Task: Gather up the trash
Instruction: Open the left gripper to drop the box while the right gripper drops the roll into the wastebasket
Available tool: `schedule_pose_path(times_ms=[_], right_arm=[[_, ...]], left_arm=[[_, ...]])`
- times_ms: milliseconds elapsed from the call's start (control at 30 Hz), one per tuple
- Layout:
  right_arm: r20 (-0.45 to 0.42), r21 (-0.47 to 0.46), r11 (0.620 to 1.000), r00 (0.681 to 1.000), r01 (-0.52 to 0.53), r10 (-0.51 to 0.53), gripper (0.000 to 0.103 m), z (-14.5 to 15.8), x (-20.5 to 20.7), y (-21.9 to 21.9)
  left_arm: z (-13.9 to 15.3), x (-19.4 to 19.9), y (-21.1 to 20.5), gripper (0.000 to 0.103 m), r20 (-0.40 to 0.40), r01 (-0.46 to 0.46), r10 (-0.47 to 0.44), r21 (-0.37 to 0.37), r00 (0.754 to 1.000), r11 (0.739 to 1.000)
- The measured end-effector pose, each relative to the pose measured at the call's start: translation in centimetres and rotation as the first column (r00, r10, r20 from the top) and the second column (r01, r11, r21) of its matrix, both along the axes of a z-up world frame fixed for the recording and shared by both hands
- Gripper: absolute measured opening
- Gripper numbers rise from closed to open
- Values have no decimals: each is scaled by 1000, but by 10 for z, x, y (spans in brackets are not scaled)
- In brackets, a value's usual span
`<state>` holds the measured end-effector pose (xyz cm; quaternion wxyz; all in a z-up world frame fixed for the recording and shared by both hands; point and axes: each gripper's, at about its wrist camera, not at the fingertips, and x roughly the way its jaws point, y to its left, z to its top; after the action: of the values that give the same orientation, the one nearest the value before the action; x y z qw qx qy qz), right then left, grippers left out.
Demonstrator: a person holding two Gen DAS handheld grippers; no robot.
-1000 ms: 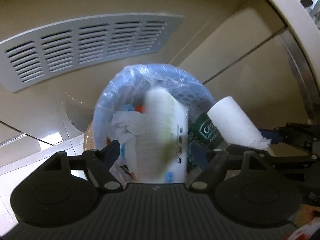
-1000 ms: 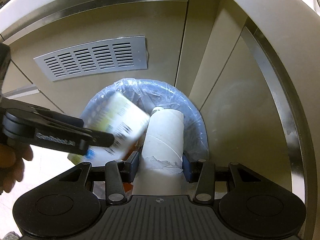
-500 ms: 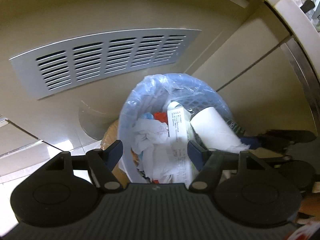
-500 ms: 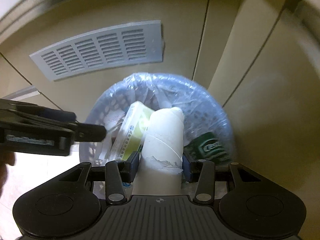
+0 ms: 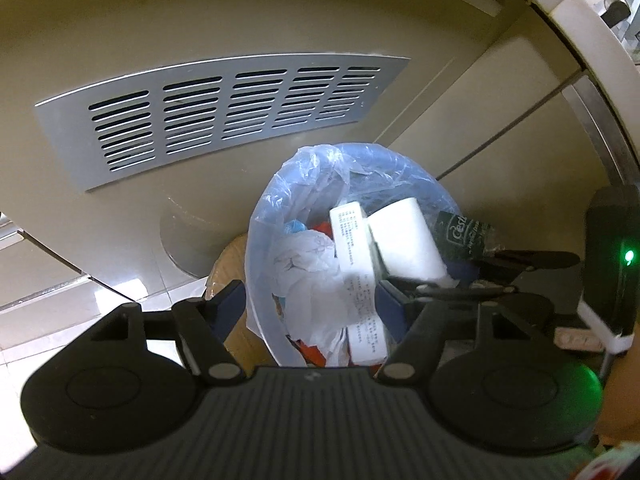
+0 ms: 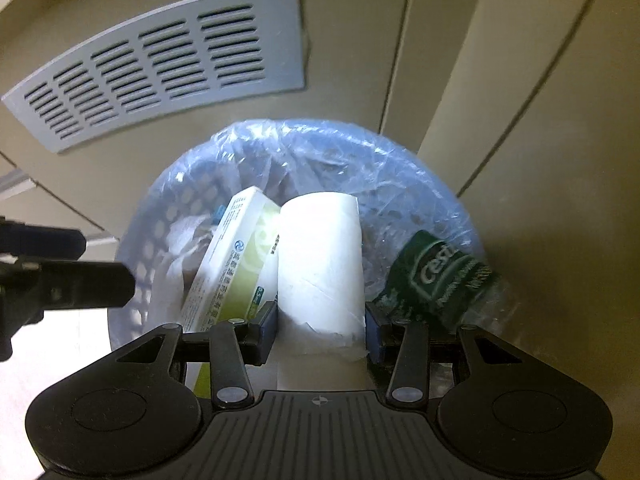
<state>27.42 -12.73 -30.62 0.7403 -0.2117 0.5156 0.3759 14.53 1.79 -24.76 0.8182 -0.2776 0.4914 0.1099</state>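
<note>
A bin lined with a blue plastic bag (image 5: 276, 200) (image 6: 400, 168) stands against a beige cabinet. A white paper roll (image 6: 320, 256) (image 5: 404, 240) is pinched between the pads of my right gripper (image 6: 320, 320), low over the bin's mouth. A white and green box (image 6: 236, 264) (image 5: 356, 276) leans inside the bin beside the roll, among crumpled white tissue (image 5: 308, 264). My left gripper (image 5: 310, 304) hovers open above the bin's near rim with nothing between its fingers. A green-labelled bottle (image 6: 436, 276) (image 5: 460, 236) lies at the bin's right edge.
A grey slotted vent panel (image 5: 224, 108) (image 6: 160, 64) is set in the cabinet wall behind the bin. A brown cardboard piece (image 5: 228, 256) shows left of the bin on the pale tiled floor (image 5: 60, 296). A steel trim strip (image 5: 604, 128) curves along the right.
The box left my left gripper and dropped into the bin, where it now leans. My right gripper sank closer to the bin with the roll in it.
</note>
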Motion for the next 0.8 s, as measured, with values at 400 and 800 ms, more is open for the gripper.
schedule_pose_path(times_ms=[400, 800], right_arm=[[17, 87, 995, 998, 52, -53, 68, 47, -9, -23], [-12, 116, 983, 990, 144, -143, 71, 86, -25, -57]], left_arm=[[14, -8, -5, 68, -1, 4, -4, 27, 1000, 1000], [42, -18, -20, 70, -17, 23, -21, 80, 1000, 997]])
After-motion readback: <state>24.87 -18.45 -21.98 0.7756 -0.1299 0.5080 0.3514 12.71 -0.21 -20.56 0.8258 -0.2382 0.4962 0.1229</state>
